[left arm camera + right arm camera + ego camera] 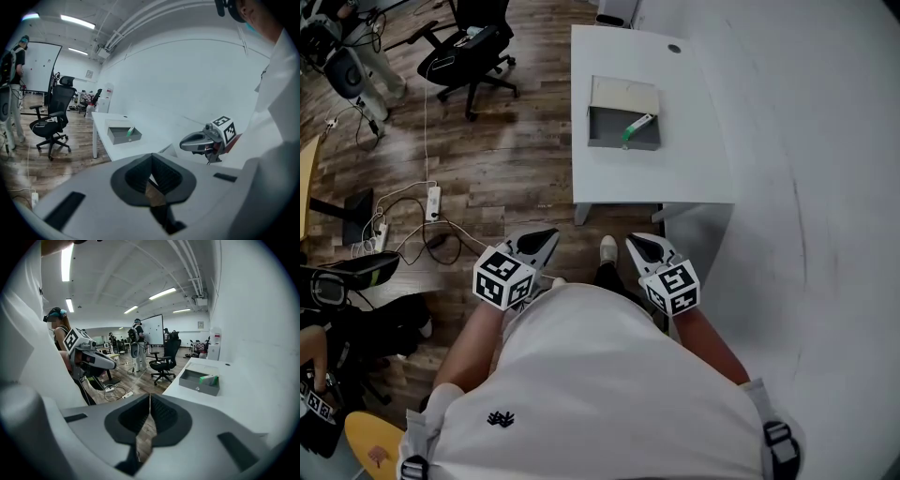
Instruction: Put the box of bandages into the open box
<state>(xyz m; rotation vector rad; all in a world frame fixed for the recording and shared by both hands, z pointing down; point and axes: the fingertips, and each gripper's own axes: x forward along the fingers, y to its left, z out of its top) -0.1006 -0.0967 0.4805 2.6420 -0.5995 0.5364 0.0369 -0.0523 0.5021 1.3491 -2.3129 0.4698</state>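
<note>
A white counter (694, 169) is standing on the wood floor (506, 178). An open grey box (605, 127) is sitting on it toward 9 o'clock, and a small dark round hole (674, 49) is showing near 12 o'clock.

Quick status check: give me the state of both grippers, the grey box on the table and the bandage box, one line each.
Left gripper: shut, empty, held clear of the table.
Right gripper: shut, empty, held clear of the table.
Open box: lid open, sitting on the table.
Box of bandages: inside the open box, tilted against its wall.
</note>
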